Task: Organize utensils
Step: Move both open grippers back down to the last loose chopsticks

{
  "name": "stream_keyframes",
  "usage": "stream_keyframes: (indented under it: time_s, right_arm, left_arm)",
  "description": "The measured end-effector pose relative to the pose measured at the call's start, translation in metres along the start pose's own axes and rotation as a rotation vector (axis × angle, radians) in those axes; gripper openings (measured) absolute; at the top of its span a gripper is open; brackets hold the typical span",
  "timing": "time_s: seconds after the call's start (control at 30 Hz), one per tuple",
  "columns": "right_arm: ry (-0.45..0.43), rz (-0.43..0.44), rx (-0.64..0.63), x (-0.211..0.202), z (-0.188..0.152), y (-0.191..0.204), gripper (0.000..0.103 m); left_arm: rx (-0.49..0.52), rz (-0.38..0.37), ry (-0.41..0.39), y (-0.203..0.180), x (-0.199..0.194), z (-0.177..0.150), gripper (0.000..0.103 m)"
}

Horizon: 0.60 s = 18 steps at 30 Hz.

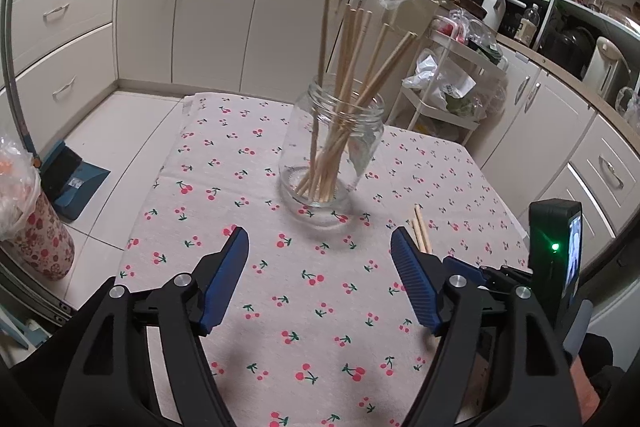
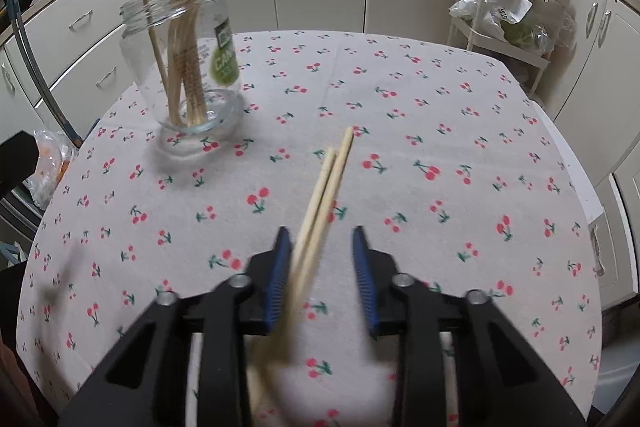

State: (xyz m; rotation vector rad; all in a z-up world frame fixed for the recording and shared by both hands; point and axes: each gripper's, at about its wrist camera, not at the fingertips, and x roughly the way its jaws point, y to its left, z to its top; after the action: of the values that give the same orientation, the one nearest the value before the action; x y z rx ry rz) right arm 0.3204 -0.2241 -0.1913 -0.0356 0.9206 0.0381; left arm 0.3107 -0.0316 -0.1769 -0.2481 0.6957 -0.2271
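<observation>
A clear glass jar (image 1: 332, 147) stands upright on the cherry-print tablecloth (image 1: 280, 307) and holds several wooden chopsticks (image 1: 352, 59). My left gripper (image 1: 318, 231) hovers open in front of the jar, with nothing between its fingers. In the right wrist view the jar (image 2: 188, 67) is at the far left. Two loose chopsticks (image 2: 328, 183) run between the fingers of my right gripper (image 2: 321, 231). They lean against its left pad; a gap separates them from the right pad. Their near ends are blurred. Their tips (image 1: 420, 231) show behind my left gripper's right finger.
A white wire trolley (image 1: 452, 99) full of bags stands past the table's far right corner. At the left, on the floor, are a floral bin lined with a plastic bag (image 1: 36, 239) and a blue dustpan (image 1: 72, 183). Cream cabinets ring the room.
</observation>
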Motion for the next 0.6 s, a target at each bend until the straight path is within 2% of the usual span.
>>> stream_keyframes:
  time_s: [0.1,0.23,0.33,0.43,0.5,0.6]
  right_arm:
    - [0.007,0.017,0.023,-0.002,-0.002,-0.013,0.013]
    - [0.018,0.078,0.064,-0.006,-0.005,-0.028,0.013]
    - [0.024,0.178,0.142,-0.008,-0.01,-0.044,0.013]
    - [0.017,0.193,0.18,-0.012,-0.013,-0.055,0.012]
    - [0.015,0.172,0.171,-0.015,-0.013,-0.057,0.011]
    - [0.026,0.197,0.19,-0.015,-0.015,-0.063,0.011]
  left_arm:
    - [0.01,0.0,0.008,-0.004,0.001,0.0,0.071]
    - [0.027,-0.001,0.029,-0.013,0.004,-0.002,0.072]
    - [0.04,-0.01,0.045,-0.021,0.007,-0.004,0.072]
    - [0.055,-0.024,0.067,-0.033,0.013,-0.005,0.073]
    - [0.074,-0.03,0.09,-0.043,0.02,-0.006,0.073]
    - [0.095,-0.044,0.115,-0.059,0.03,-0.009,0.073]
